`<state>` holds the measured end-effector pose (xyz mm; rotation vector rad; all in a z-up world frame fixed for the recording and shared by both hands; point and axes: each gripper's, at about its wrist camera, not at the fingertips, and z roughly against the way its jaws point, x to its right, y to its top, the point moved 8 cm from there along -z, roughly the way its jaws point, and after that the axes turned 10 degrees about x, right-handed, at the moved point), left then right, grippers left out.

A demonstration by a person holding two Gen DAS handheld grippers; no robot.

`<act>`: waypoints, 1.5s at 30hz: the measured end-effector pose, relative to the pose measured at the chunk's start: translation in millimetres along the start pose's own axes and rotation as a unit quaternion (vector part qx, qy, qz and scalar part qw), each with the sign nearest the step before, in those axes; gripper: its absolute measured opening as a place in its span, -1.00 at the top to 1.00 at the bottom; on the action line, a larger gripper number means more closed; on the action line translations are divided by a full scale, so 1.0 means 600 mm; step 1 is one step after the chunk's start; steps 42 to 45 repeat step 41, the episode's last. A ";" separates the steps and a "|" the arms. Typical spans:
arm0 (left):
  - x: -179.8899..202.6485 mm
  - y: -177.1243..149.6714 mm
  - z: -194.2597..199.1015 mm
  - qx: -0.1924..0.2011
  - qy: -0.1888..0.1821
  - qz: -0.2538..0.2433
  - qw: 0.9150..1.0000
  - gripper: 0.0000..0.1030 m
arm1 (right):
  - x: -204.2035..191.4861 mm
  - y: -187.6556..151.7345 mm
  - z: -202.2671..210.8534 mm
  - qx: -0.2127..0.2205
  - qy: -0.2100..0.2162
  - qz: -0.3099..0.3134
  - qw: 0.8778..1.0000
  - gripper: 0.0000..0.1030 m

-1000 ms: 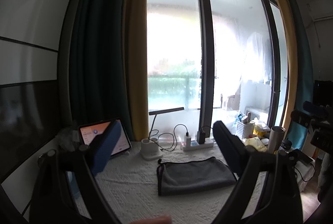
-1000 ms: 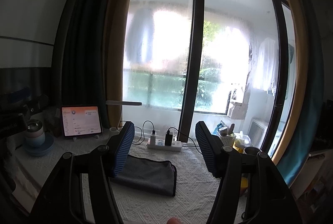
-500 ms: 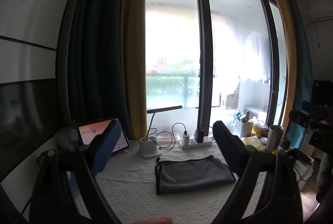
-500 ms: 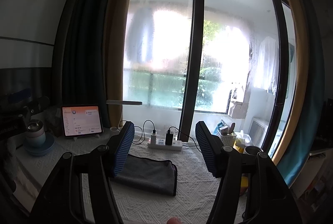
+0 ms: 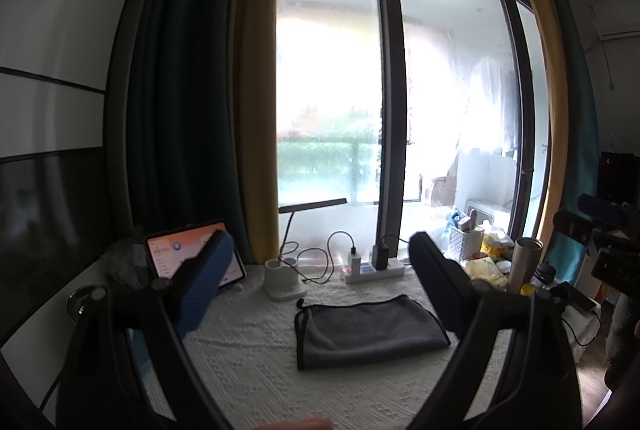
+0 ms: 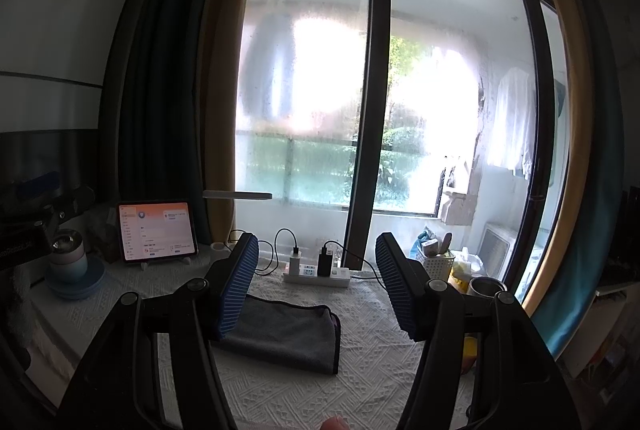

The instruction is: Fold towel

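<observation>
A grey towel point(image 5: 370, 330) lies folded flat on the white textured tablecloth point(image 5: 248, 370); it also shows in the right wrist view point(image 6: 288, 334). My left gripper point(image 5: 320, 270) is open and empty, held above and short of the towel. My right gripper point(image 6: 316, 270) is open and empty too, above the near side of the towel; its left finger point(image 6: 236, 290) hides the towel's left end. Neither gripper touches the towel.
Behind the towel stand a white power strip point(image 5: 376, 270) with chargers, a lamp base point(image 5: 282, 280) and a lit tablet point(image 6: 156, 230). A metal tumbler point(image 5: 524, 262), a white basket point(image 5: 464, 242) and yellow packets are at right. Blue bowls point(image 6: 74, 278) are at left.
Both grippers stay open and almost still. The left wrist view has shifted slightly, so the towel sits a touch lower and more to the left in it.
</observation>
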<state>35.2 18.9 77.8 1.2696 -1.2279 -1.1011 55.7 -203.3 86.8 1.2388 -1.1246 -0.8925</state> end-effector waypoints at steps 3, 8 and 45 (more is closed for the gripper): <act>0.000 0.000 0.000 0.001 0.000 0.000 1.000 -0.76 | 0.001 -0.001 0.001 0.000 0.001 0.000 1.000 -0.25; 0.000 0.000 -0.001 0.000 0.000 0.000 1.000 -0.76 | 0.000 -0.002 0.000 0.000 0.000 -0.001 1.000 -0.25; -0.003 -0.015 -0.011 -0.001 -0.003 0.011 1.000 -0.76 | -0.005 -0.016 -0.005 -0.007 0.004 -0.007 1.000 -0.25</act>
